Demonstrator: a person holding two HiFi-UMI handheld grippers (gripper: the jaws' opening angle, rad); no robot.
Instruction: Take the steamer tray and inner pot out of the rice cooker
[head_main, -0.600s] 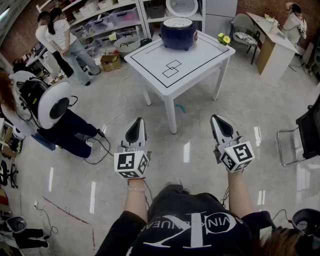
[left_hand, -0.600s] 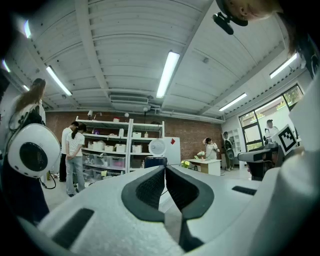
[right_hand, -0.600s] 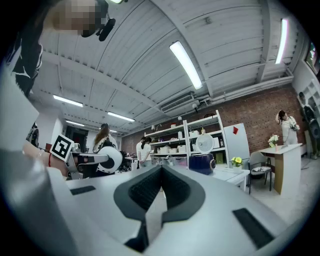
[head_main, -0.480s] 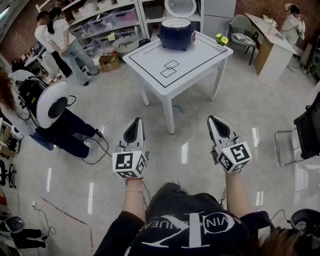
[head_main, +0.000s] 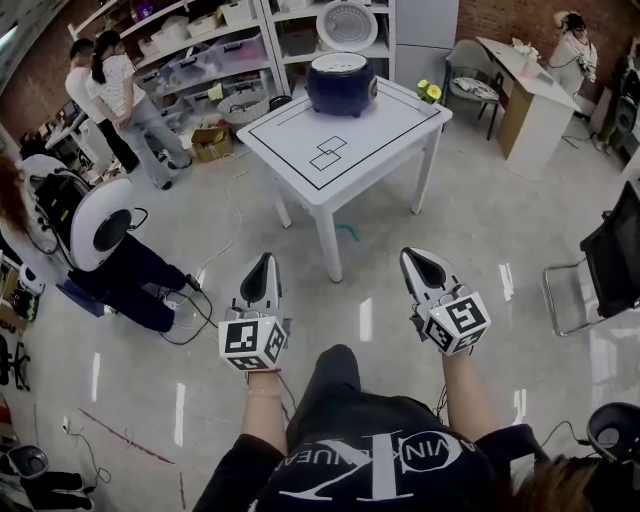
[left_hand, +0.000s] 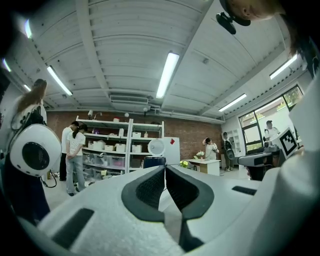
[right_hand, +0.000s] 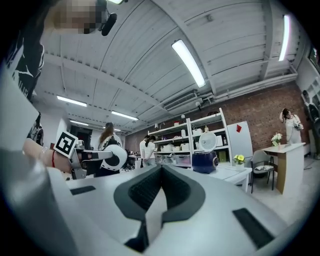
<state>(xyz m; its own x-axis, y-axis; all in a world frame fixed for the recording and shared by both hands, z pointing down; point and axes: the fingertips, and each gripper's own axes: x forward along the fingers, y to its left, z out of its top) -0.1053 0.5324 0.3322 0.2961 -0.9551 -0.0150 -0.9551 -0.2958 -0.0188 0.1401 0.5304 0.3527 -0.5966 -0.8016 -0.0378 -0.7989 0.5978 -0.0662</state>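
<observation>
A dark blue rice cooker with a pale lid stands shut at the far side of the white table. The steamer tray and inner pot are hidden inside it. My left gripper and right gripper are held level over the floor, well short of the table, both shut and empty. In the left gripper view the cooker shows small just beyond the left gripper. The right gripper view has the cooker to the right of the right gripper.
Black lines mark squares on the tabletop, and yellow flowers sit at its far right corner. Two people stand by shelves at the back left. Someone with a round white device is low at the left. A black chair stands right.
In the head view the table and cooker have shifted a little up and left, and both grippers sit slightly lower. Their jaws stay shut.
</observation>
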